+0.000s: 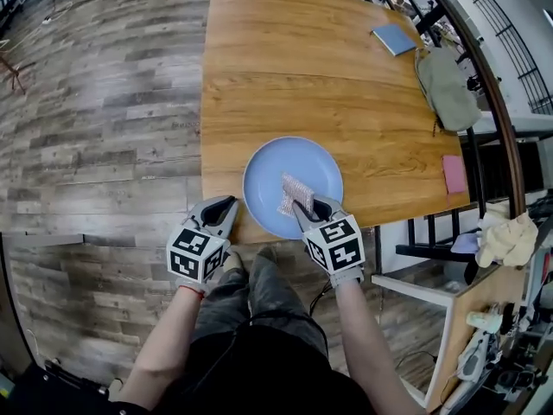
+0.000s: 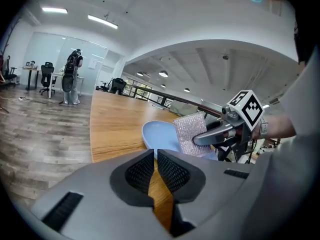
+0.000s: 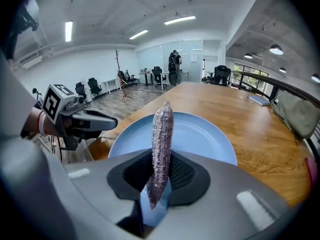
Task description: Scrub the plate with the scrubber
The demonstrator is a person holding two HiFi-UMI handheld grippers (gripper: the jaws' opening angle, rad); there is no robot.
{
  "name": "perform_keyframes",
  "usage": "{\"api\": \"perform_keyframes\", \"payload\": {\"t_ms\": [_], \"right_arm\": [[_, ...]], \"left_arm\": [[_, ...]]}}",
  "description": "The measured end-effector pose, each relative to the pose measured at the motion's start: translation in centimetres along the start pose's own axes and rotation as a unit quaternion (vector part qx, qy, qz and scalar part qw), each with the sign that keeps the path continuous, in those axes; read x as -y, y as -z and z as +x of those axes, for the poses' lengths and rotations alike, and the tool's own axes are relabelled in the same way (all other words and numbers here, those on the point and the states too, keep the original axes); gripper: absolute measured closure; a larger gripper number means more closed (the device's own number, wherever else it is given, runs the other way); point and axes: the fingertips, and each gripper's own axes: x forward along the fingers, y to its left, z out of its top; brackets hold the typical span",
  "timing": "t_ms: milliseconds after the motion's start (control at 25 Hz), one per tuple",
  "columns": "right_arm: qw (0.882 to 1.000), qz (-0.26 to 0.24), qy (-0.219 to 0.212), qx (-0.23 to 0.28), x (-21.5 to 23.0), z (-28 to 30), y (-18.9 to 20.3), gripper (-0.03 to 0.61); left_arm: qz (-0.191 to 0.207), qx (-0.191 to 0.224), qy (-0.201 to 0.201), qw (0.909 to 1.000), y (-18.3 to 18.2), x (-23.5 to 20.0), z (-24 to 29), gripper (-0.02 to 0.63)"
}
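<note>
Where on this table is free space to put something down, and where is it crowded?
Free: the bare table beyond the plate, and the strip between plate and pink pad. Crowded: the right edge with notebook and bag, and the near edge by left gripper and right gripper.

One plate [image 1: 266, 178], one scrubber [image 1: 295, 194], one table [image 1: 294, 67], two tongs [image 1: 226, 206] [image 1: 304, 209]

Before you, a wooden table [image 1: 294, 59] stands on a grey plank floor [image 1: 104, 102]. At its far right corner lies a blue notebook [image 1: 394, 38]. Nearer to you, an olive bag [image 1: 447, 89] rests at the right edge, and a pink rectangle [image 1: 454, 174] lies nearer still. A cream cloth [image 1: 510, 239] sits off the table to your right. Across the room, a person [image 2: 72, 77] stands beside office chairs [image 2: 47, 77].
</note>
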Motion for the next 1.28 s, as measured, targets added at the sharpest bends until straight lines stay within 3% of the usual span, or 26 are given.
{"api": "perform_keyframes", "payload": {"t_ms": [240,400,720,920,1280], "right_arm": [[0.999,-0.016,-0.004,-0.049,0.5,1.8,0.2,0.5],[0.996,-0.047,-0.032,-0.072,-0.7,3.0,0.1,0.5],[0.986,-0.12,-0.078,-0.087,-3.4,5.6,-1.5,0.5],[0.976,-0.187,-0.07,-0.081,-3.7,7.3,-3.1,0.499],[0.966,-0.244,-0.044,-0.073,-1.4,9.0,-4.9,0.499]], "left_arm": [[-0.019,-0.013,0.013,0.9997,0.4,0.4,1.0,0.601],[-0.034,-0.019,0.021,0.999,0.2,0.7,1.7,0.568],[-0.027,-0.055,0.012,0.9981,0.5,0.8,2.2,0.554],[-0.011,-0.071,0.004,0.9974,0.5,0.9,2.3,0.557],[-0.021,-0.073,0.007,0.9971,0.0,0.9,2.8,0.557]]}}
